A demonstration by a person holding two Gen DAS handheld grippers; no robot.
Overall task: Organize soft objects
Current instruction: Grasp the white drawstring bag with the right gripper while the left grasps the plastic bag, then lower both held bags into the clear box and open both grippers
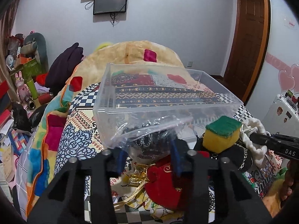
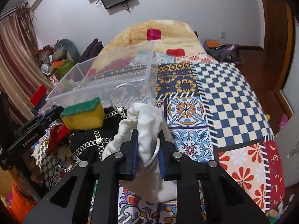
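A clear plastic box (image 1: 164,110) (image 2: 104,87) stands on the patterned bedspread. My left gripper (image 1: 149,158) is closed around a clear plastic bag holding dark fabric (image 1: 147,140), just in front of the box. A yellow sponge with a green top (image 1: 222,134) (image 2: 82,115) rests on a black chain-trimmed pouch (image 1: 235,155) (image 2: 89,140). A red pouch (image 1: 166,183) with gold cord lies below my left gripper. My right gripper (image 2: 147,153) is shut on a white drawstring bag (image 2: 147,127) with a silvery cord, right of the sponge.
The bedspread (image 2: 224,97) stretches right with blue-white checks and flower patches. A rolled tan blanket (image 1: 138,52) lies behind the box. Clutter and toys (image 1: 28,71) pile at the left. A wooden door (image 1: 248,37) is at the right. The left gripper's body (image 2: 31,130) shows at left.
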